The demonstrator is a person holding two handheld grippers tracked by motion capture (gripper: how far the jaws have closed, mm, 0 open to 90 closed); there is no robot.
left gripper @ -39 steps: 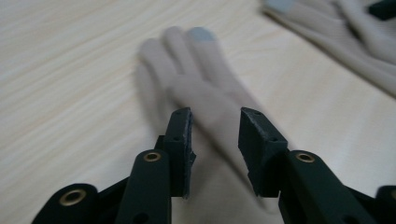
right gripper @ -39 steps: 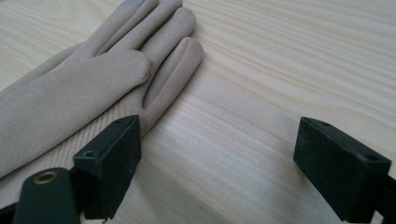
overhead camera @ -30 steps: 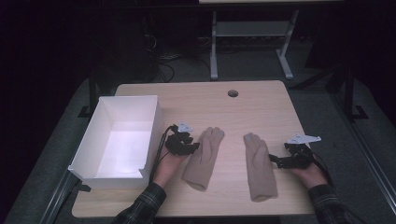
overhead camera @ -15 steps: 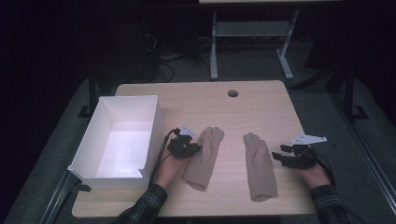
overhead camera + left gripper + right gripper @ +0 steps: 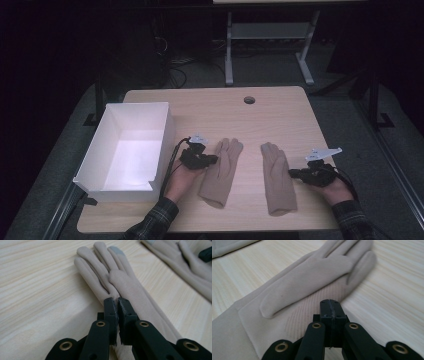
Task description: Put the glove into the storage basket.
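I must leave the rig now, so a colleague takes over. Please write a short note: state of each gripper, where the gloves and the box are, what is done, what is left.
Left gripper: jaws just closed, pinching the edge of the left glove.
Right gripper: jaws just closed together at the edge of the right glove; whether fabric is caught I cannot tell.
Both gloves lie flat on the table, apart, fingers pointing away from the person.
The white box stands at the table's left, nothing in it.
Done: grips taken. Left: lifting the gloves, probably into the box.
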